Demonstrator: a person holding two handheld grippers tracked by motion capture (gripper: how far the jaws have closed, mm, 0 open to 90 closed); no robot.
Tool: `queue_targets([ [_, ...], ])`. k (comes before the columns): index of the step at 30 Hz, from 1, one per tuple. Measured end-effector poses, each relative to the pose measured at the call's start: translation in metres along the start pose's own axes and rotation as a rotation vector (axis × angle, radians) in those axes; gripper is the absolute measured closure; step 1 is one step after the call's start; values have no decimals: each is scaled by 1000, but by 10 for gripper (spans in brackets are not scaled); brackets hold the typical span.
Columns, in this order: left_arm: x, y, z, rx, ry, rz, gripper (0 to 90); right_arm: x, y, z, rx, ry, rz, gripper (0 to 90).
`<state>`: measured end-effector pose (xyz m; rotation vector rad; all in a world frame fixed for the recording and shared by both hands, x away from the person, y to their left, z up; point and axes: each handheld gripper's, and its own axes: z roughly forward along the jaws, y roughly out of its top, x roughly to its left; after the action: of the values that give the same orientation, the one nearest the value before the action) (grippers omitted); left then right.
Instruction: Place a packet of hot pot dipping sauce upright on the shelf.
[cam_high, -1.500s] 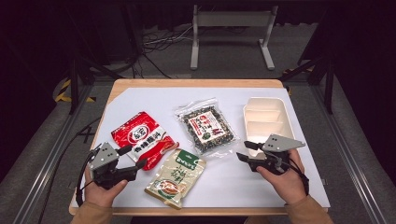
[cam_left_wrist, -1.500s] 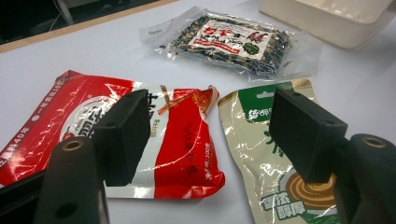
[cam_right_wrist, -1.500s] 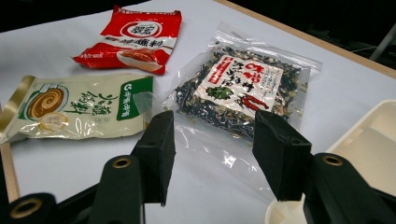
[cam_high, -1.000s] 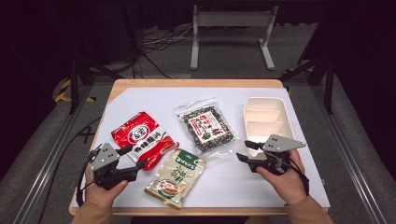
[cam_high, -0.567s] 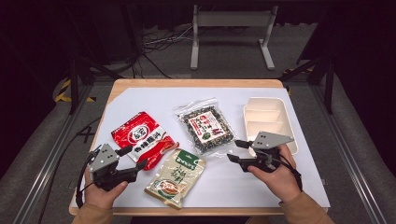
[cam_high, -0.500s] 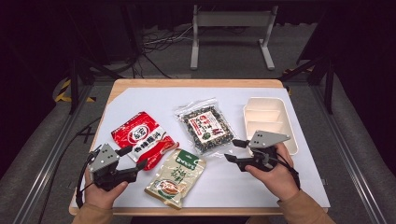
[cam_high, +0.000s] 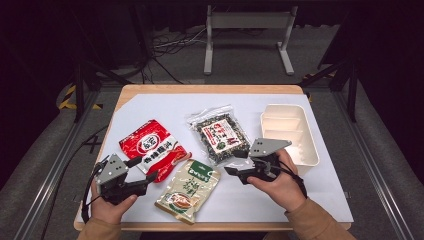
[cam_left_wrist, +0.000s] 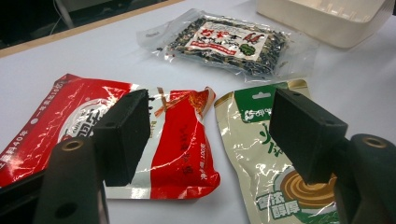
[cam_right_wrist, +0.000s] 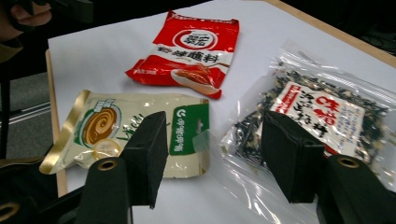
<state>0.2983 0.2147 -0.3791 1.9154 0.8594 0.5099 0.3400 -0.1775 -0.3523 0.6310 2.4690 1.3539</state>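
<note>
Three flat packets lie on the white table top. A red packet (cam_high: 152, 149) is at the left, a green and gold packet (cam_high: 189, 189) at the front, a clear packet of dark flakes (cam_high: 220, 136) in the middle. My left gripper (cam_high: 142, 170) is open at the red packet's near corner, holding nothing. In the left gripper view its jaws (cam_left_wrist: 212, 126) frame the red packet (cam_left_wrist: 182, 149) and the green packet (cam_left_wrist: 252, 140). My right gripper (cam_high: 235, 162) is open just off the clear packet's near edge. Its own view (cam_right_wrist: 217, 154) looks over the green packet (cam_right_wrist: 107, 126) and the clear packet (cam_right_wrist: 317, 112).
A white compartment tray (cam_high: 290, 132) stands at the right, behind my right hand. The red packet (cam_right_wrist: 196, 46) lies far off in the right gripper view. A wooden table edge (cam_high: 210, 89) borders the white top. A metal stand (cam_high: 247, 30) is on the floor beyond.
My right gripper has moved left, away from the tray and toward the clear and green packets. The left gripper has stayed put.
</note>
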Motion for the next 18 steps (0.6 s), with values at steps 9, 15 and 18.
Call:
queue_targets([
  [9,-1,0,0,-1,-6,4,298,7,9,28,33,60,-14,414],
  [15,-1,0,-1,0,-4,6,298,4,16,41,49,78,-16,411],
  [18,-2,-2,-2,3,2,4,298,3,20,48,58,83,-21,406],
])
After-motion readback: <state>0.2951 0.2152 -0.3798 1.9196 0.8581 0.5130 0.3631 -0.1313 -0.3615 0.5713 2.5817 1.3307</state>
